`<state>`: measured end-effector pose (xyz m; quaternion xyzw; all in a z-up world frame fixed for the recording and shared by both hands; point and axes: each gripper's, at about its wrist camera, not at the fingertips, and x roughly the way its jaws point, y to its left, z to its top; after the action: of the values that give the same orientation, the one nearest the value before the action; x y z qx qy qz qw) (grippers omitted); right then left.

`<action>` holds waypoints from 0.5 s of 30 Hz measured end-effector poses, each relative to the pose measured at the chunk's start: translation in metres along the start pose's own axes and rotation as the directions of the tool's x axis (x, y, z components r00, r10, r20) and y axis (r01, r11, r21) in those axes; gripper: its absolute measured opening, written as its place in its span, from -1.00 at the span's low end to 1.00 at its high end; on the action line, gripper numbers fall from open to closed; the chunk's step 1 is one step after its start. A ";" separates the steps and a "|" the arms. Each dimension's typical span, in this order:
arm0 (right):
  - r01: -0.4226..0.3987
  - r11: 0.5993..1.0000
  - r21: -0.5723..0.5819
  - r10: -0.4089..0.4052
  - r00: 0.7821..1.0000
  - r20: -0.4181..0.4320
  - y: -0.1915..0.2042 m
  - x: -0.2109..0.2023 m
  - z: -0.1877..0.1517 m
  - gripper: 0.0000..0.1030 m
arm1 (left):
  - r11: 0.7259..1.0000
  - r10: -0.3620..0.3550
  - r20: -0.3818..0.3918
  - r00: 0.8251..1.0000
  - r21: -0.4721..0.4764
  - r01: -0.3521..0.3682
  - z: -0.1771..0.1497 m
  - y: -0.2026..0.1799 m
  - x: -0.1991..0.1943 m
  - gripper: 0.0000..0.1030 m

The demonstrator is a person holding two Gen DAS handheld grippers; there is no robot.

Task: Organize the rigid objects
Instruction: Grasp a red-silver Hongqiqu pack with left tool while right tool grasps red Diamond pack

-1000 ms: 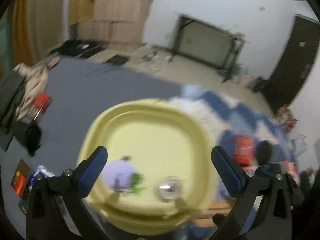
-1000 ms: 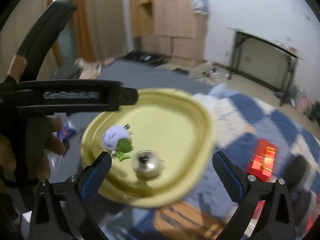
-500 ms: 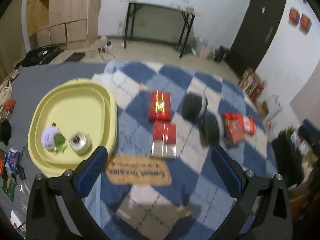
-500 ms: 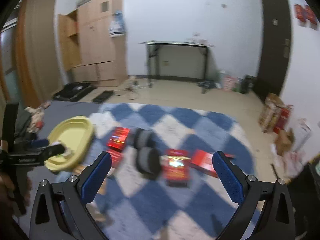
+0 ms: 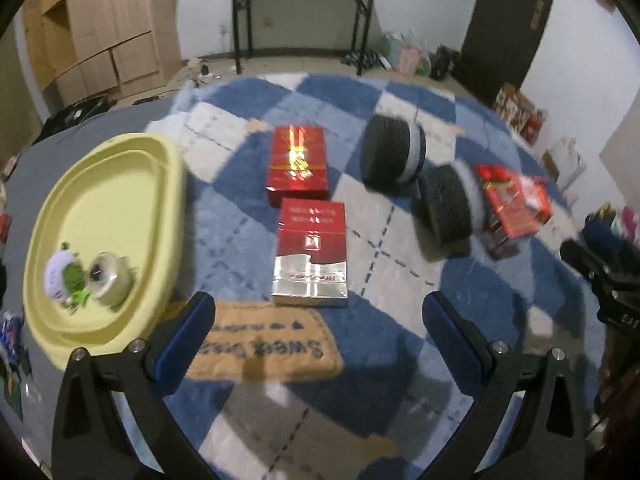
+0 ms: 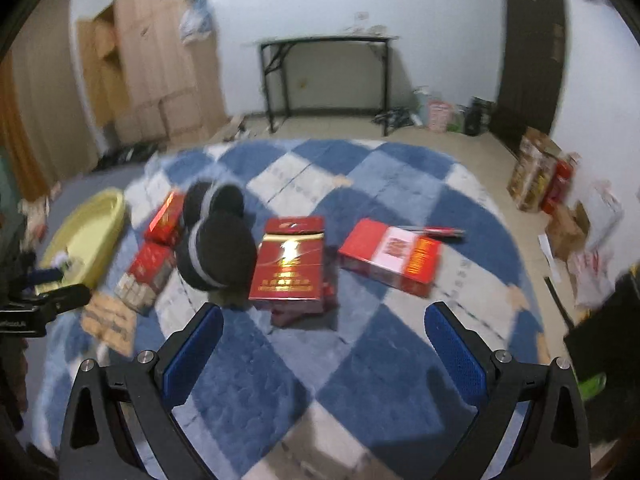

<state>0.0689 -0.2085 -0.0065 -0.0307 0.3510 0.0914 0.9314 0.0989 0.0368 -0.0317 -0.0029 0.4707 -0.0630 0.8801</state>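
A yellow tray (image 5: pixel 120 184) lies at the left edge of a blue and white checked rug (image 5: pixel 400 340); in it sit a small purple and green toy (image 5: pixel 64 276) and a tape roll (image 5: pixel 108 280). On the rug lie a red box (image 5: pixel 298 164), a red and silver box (image 5: pixel 310 252), two black round objects (image 5: pixel 390 156) (image 5: pixel 448 208) and another red box (image 5: pixel 512 204). My left gripper (image 5: pixel 318 336) is open and empty above the rug's near part. My right gripper (image 6: pixel 320 350) is open and empty, in front of a red box (image 6: pixel 288 258) and a red and white box (image 6: pixel 390 256).
A brown patch with writing (image 5: pixel 260 346) lies on the rug just before my left gripper. A black table (image 6: pixel 326 76) and wooden cupboards (image 6: pixel 160 56) stand at the far wall. Boxes and bags (image 6: pixel 560 196) clutter the floor at the right.
Both grippers have pulled back from the yellow tray and swung right over the rug. The tray with the toy and tape roll now lies on the floor at the left.
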 end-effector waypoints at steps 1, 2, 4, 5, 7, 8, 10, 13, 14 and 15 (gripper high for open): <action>0.007 1.000 -0.025 -0.007 1.000 0.003 0.006 0.010 0.004 0.99 | 1.000 0.007 -0.009 1.000 0.019 -0.006 0.001 -0.003 0.009 1.00; 0.017 0.999 -0.047 -0.017 1.000 0.005 0.011 0.020 0.006 0.99 | 0.999 0.018 -0.012 1.000 0.039 -0.018 0.002 -0.005 0.019 1.00; 0.016 0.999 -0.052 -0.015 1.000 0.008 0.005 0.046 0.009 0.99 | 0.998 0.041 -0.036 0.999 0.058 -0.039 0.004 -0.005 0.036 0.99; 0.020 0.998 -0.052 -0.020 1.000 -0.001 0.010 0.058 0.011 0.99 | 0.997 0.048 -0.056 0.997 0.069 -0.044 0.005 -0.004 0.046 0.99; 0.026 0.998 -0.056 -0.026 1.000 -0.004 0.008 0.075 0.007 0.99 | 0.996 0.063 -0.073 0.995 0.072 -0.058 0.003 0.000 0.059 0.99; 0.035 0.998 -0.061 -0.035 0.999 -0.003 0.011 0.084 0.008 0.99 | 0.996 0.058 -0.083 0.995 0.066 -0.053 0.002 0.002 0.064 0.99; 0.047 0.997 -0.068 -0.047 0.999 0.004 0.012 0.108 0.010 0.98 | 0.999 0.034 -0.103 0.994 0.039 -0.030 0.001 0.006 0.076 0.99; 0.039 0.998 -0.044 -0.038 0.999 0.010 0.008 0.125 0.012 0.98 | 1.000 0.014 -0.103 0.995 -0.010 -0.015 0.004 0.008 0.088 0.99; 0.035 0.999 -0.027 -0.035 0.999 0.012 0.005 0.131 0.013 0.98 | 1.000 0.020 -0.095 0.995 -0.005 -0.020 0.005 0.006 0.090 0.99; 0.019 1.000 -0.014 -0.019 1.000 0.011 0.003 0.135 0.014 0.96 | 1.000 0.022 -0.088 0.996 0.000 -0.022 0.005 0.005 0.091 0.99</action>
<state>0.1772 -0.1839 -0.0853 -0.0400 0.3452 0.0852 0.9338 0.1538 0.0313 -0.1042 0.0045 0.5089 -0.0530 0.8592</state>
